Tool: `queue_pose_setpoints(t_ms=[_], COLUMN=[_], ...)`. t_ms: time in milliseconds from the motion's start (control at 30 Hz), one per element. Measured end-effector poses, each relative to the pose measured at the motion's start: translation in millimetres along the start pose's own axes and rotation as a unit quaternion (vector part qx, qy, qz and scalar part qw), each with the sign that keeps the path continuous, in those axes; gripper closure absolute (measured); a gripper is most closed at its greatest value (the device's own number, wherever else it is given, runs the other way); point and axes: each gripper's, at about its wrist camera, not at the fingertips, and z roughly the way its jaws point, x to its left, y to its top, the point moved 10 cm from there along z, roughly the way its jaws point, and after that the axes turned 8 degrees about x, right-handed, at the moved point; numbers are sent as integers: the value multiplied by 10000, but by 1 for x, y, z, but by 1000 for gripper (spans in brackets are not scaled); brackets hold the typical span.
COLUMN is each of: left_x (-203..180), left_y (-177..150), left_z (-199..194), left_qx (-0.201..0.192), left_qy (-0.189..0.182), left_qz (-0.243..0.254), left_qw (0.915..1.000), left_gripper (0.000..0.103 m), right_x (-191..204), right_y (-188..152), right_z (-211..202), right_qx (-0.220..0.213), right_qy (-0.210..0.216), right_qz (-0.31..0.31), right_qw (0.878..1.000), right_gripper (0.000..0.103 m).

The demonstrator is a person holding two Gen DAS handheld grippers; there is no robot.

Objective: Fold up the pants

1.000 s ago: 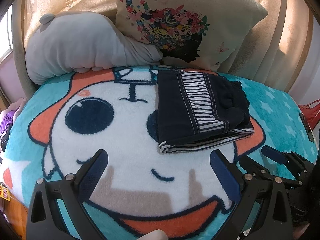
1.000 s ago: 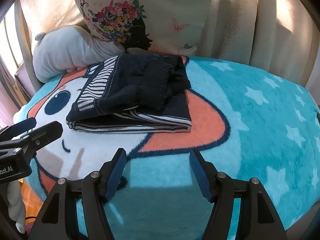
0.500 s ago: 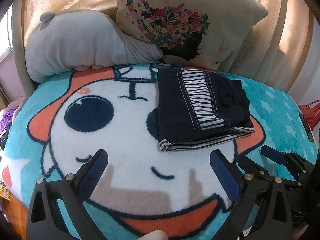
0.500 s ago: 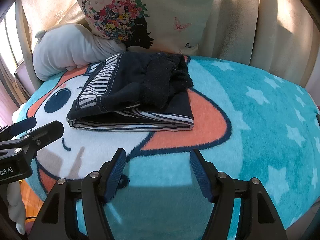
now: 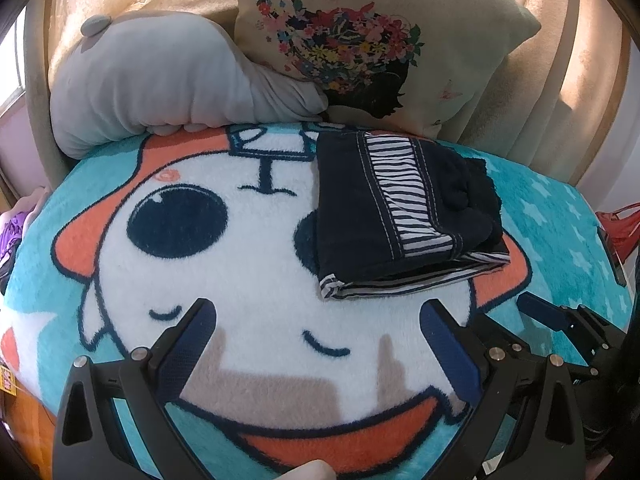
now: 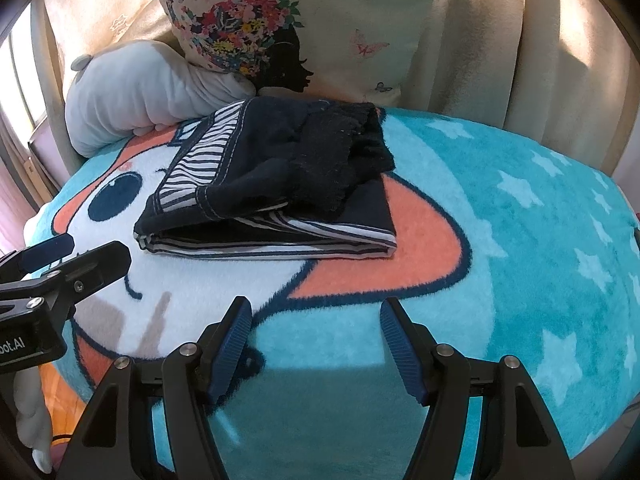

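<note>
Dark navy pants (image 5: 404,216) with a white striped side band lie folded into a compact stack on the cartoon blanket (image 5: 248,240); in the right wrist view the pants (image 6: 276,184) show layered edges toward me. My left gripper (image 5: 316,332) hovers open over the blanket, short of the stack's near edge, with nothing between its blue pads. Over the teal area in front of the stack my right gripper (image 6: 316,336) is open and holds nothing. The left gripper's fingers (image 6: 64,256) show at the left edge of the right wrist view.
A grey plush cushion (image 5: 160,80) and a floral print pillow (image 5: 368,40) lean against the beige sofa back behind the pants. The blanket (image 6: 540,240) stretches teal with stars to the right. A red item (image 5: 620,228) sits at the far right edge.
</note>
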Motion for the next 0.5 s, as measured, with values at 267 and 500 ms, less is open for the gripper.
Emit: queue_pose_setpoints(t_ms=[267,500], left_x=[3,5], left_y=[0,0], left_z=[-1,0], left_qx=[-45,-30], left_qy=[-13,11], left_qz=[-28,-8], left_qw=[10000,10000], left_gripper=[2,2], right_x=[8,9], right_y=[4,15], right_z=[1,0], right_qx=[16,33], right_qy=[-78,-325], right_qz=[-61,-113], right_qw=[9999,9994], right_gripper=[32,32])
